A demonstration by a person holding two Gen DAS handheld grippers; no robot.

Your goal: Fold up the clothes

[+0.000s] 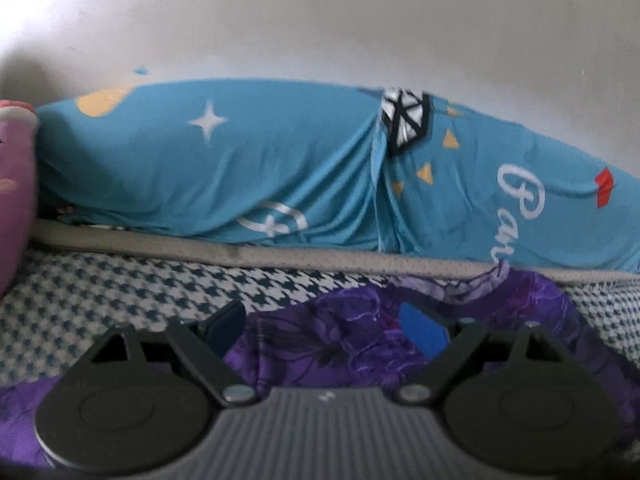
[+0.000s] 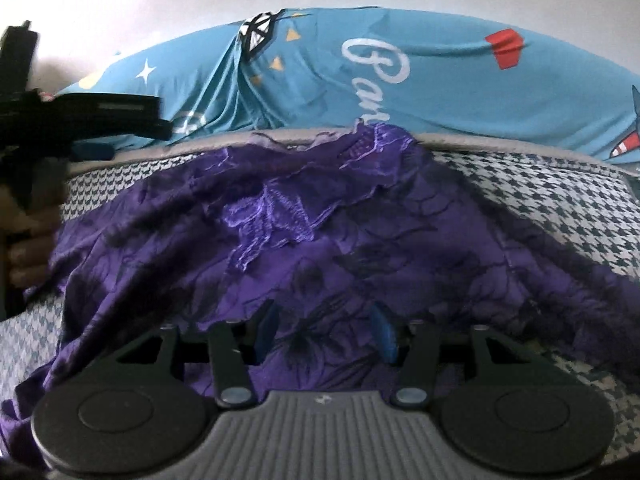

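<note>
In my left wrist view, the left gripper [image 1: 324, 330] had its blue fingers [image 1: 424, 334] spread wide at the lower middle of the frame, and they pinched nothing. The purple garment [image 1: 344, 340] lay under and between them, on a bed cover [image 1: 100, 300] with a small dark-and-white check pattern. Whether the tips touched the cloth I could not tell, because this part of the frame was a little blurred.

In my right wrist view, the right gripper [image 2: 326, 334] stood about half open, low in the centre of the frame. Its fingers [image 2: 382, 336] were over the purple garment [image 2: 280, 216], and I saw no fold caught between them. The garment was crumpled and spread across the middle of the frame, from the lower left up to the grey edge band [image 2: 520, 146] of the cover.

Behind this band, in the upper half of both views, lay a blue printed sheet [image 1: 200, 168] over something bulky, with white letters and a star on it.

At the left edge of the right view I saw the left gripper [image 2: 92, 148] again, held by a hand [image 2: 28, 240].
</note>
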